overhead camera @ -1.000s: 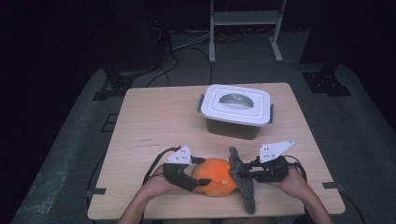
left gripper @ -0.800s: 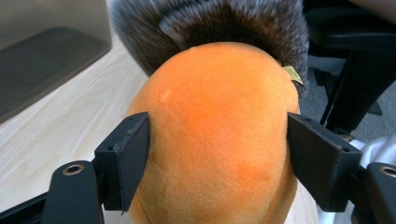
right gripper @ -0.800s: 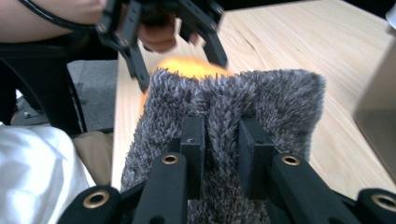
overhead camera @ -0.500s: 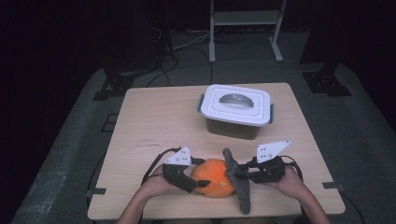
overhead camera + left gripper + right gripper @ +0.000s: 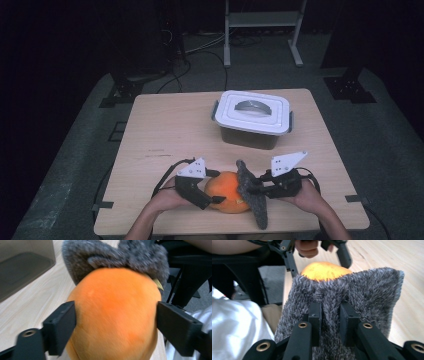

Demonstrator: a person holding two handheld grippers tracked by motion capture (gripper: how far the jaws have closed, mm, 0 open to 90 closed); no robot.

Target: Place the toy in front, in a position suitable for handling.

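Orange plush and grey fuzzy cloth held between two claws at the near edge of the desk.

The left claw (image 5: 216, 194) has its jaws clamped on either side of the orange plush (image 5: 227, 192), which sits on the desk (image 5: 165, 135) at the near middle. Just right of it, touching the plush, the grey fuzzy cloth (image 5: 251, 200) stands on edge, pinched in the closed jaws of the right claw (image 5: 255, 189). A lidded plastic container (image 5: 252, 118) rests farther back, well apart from both.
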